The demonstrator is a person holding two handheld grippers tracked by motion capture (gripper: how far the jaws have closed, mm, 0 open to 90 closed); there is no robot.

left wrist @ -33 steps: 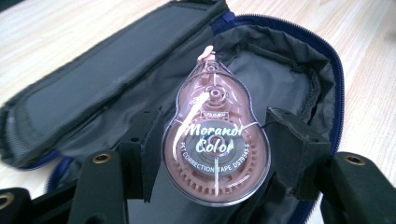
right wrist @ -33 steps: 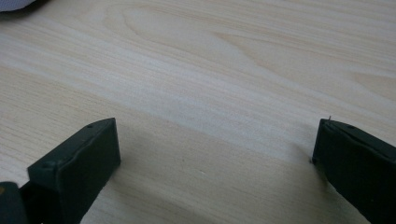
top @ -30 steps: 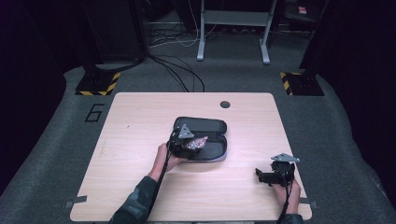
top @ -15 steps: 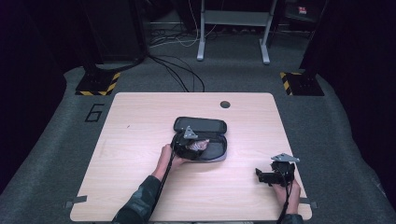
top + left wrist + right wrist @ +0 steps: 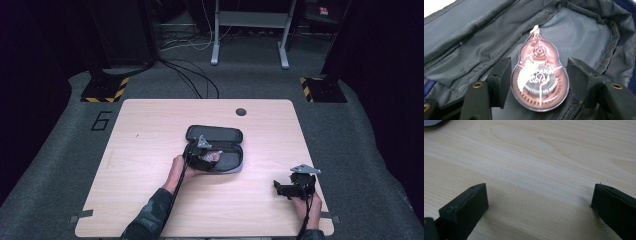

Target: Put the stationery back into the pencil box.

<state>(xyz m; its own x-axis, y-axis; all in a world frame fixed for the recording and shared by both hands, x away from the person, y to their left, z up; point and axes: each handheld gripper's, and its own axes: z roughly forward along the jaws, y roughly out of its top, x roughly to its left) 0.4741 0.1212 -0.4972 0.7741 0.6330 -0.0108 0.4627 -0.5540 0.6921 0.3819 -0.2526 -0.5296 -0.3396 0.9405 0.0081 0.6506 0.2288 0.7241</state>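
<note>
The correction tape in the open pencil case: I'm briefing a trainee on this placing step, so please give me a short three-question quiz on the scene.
1. True or false: the correction tape lies inside the open pencil case.
2. Do the left gripper's pads press on the tape? A) yes, both pads B) no, there are gaps on both sides C) one pad only
3. What lies under the right gripper?

Key:
1. True. It rests on the grey lining.
2. B. The jaws have just been opening, with the tape lying between them, free of both pads.
3. Bare wooden table; its jaws stand wide apart with nothing between them.
</note>
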